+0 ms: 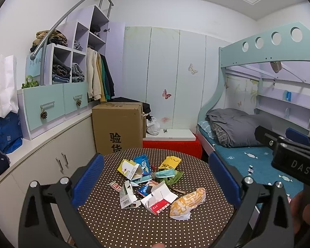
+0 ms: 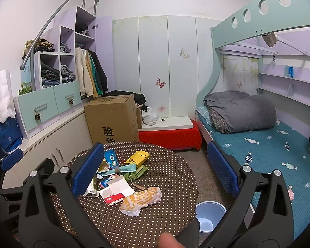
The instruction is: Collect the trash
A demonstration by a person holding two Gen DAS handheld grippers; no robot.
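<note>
Two grippers, the left gripper [image 1: 156,177] and the right gripper [image 2: 155,171], hang wide open above the trash [image 1: 153,184] on the table [image 1: 117,223], holding nothing.

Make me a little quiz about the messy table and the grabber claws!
1. True or false: the left gripper is squeezing a wrapper.
2. Where is the blue bin? A) on the table B) on the floor beside the table C) on the bed
3. Fill in: the polka-dot table holds a pile of ____.

Key
1. False: both it and the right gripper are open and empty.
2. B
3. Trash, such as the orange-and-white wrapper and the yellow packet.
</note>
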